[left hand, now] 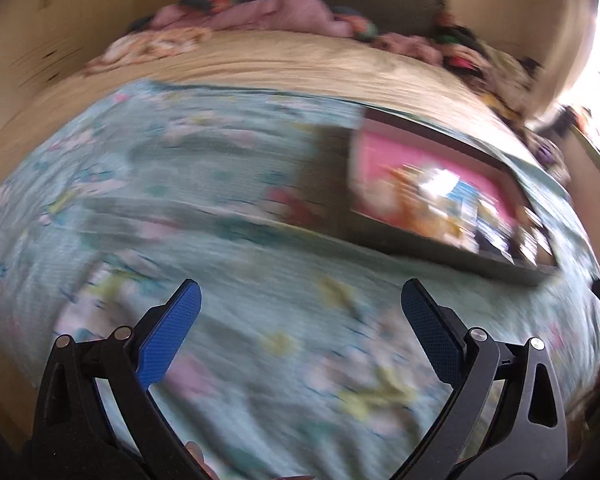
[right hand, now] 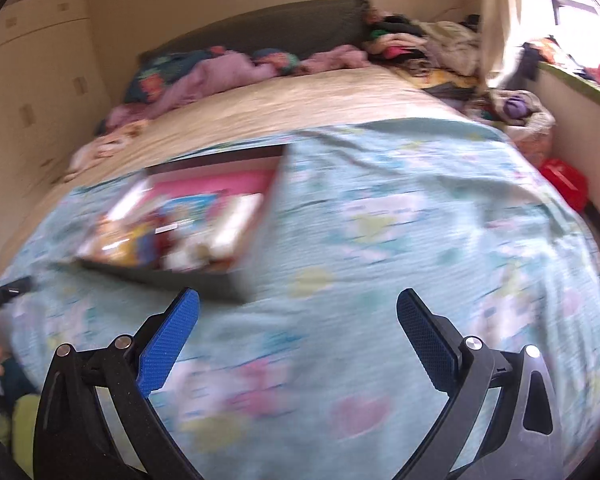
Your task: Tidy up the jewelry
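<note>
Both grippers — left (left hand: 300, 296) and right (right hand: 298, 304) — hover over the bed (right hand: 400, 208), jaws wide apart and empty. The box (right hand: 188, 220) lies on the blanket toward the bed's middle — contents blurred.

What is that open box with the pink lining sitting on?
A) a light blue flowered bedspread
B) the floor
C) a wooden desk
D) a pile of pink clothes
A: the box rests on the light blue flowered bedspread covering the bed, seen on the right in the left wrist view as well.
</note>
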Demonstrator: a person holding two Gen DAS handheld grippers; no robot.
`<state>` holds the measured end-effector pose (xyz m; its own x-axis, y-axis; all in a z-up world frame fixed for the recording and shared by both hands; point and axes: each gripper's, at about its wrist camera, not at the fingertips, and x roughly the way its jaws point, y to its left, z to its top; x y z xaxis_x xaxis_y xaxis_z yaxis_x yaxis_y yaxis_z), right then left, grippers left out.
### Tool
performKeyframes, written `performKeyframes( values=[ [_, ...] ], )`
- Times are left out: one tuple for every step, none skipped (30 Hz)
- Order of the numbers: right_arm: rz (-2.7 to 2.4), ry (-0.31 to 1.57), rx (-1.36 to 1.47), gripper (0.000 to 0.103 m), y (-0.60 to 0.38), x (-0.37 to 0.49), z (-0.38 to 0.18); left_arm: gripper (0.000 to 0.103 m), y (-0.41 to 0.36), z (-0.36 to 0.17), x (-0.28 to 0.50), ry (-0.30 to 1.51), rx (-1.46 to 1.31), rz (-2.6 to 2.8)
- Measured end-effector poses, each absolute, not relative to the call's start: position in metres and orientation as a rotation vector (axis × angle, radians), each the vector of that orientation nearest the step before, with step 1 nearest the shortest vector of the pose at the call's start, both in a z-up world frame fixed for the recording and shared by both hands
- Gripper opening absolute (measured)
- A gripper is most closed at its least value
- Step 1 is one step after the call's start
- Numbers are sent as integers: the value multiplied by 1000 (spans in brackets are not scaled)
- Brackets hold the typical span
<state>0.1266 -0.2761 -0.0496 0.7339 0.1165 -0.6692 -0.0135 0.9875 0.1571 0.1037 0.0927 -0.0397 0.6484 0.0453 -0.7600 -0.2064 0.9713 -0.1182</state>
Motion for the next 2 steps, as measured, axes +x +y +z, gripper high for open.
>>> performKeyframes(
  values=[
    [-2,759,130,98,-299,140,-55,94,109,-42,111,863,-218,185],
    [-64,774,110,98,-321,154,-59,94,131,-45,123,870,-224,246]
  ],
)
